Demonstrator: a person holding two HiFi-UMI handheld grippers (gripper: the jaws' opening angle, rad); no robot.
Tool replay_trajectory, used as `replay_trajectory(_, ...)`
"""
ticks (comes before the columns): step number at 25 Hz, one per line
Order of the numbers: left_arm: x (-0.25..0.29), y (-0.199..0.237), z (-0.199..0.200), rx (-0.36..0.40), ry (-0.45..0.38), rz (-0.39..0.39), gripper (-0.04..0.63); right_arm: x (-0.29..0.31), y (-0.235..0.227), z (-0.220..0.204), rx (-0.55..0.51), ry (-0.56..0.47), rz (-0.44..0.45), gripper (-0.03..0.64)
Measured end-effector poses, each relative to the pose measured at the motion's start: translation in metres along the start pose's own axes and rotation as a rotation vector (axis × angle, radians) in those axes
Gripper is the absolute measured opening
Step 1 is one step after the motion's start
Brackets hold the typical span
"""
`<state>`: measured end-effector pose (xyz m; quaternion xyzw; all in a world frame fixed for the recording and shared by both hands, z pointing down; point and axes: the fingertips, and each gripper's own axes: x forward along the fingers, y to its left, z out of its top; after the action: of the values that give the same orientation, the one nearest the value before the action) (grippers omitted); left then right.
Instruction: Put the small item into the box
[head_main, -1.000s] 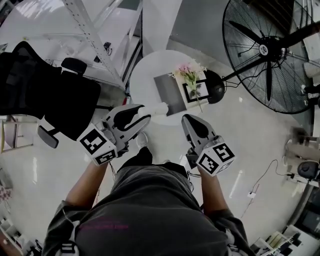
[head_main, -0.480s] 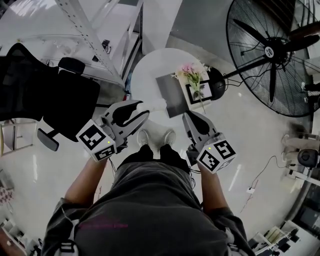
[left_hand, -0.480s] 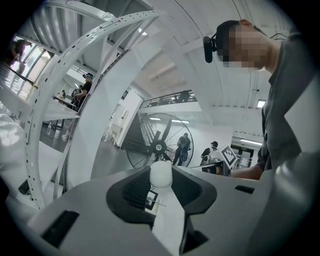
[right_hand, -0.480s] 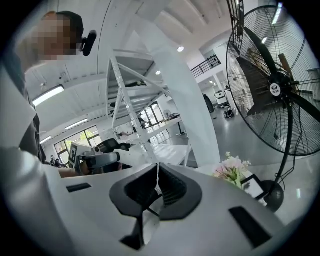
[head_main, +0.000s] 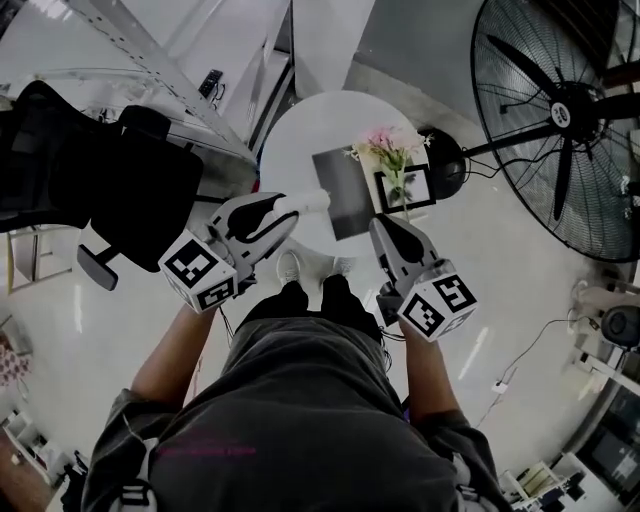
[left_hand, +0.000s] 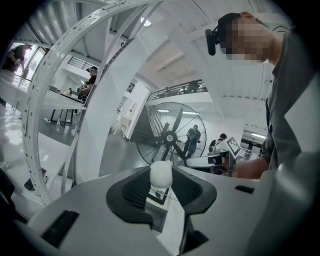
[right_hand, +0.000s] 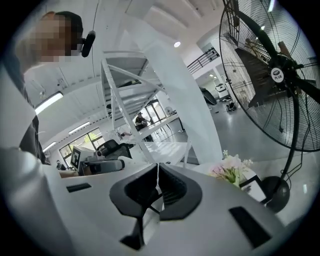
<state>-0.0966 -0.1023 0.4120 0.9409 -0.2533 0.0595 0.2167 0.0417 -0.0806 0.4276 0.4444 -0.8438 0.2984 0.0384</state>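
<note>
The step in hand looks like the carry. The left hand-held gripper (head_main: 285, 208) is clenched on the small item (head_main: 312, 200), a white, round-ended stick that juts past the jaws toward the round white bench (head_main: 300, 130). In the head view its free end shows against the bench top, though how high above the bench it hangs I cannot tell. The right hand-held gripper (head_main: 383, 228) is clamped together on nothing (its own view shows the two pads meeting with nothing between) and hangs at the bench's near edge. The dark grey box (head_main: 345, 195) lies around the middle of the bench. A bunch of pink flowers (head_main: 388, 148) and a small picture frame (head_main: 405, 187) sit toward the bench's right side, just beside the box. Whether the box has a lid, or how deep it is, cannot be made out. A big floor fan (head_main: 560, 110) stands off the bench's right side and a black chair (head_main: 90, 170) off its left. The item is not yet in the box. In my judgement the next move calls for bringing the item over the box, clear of the flowers, lowering it, and only then letting the jaws part.
</note>
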Motion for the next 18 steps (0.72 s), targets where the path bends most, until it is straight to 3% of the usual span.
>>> replay_trajectory(18,0.105,0.020,-0.082,-0.009,0.203,0.137,0.135,0.000,-0.099,-0.014,0.074,0.114,0.096,0.023)
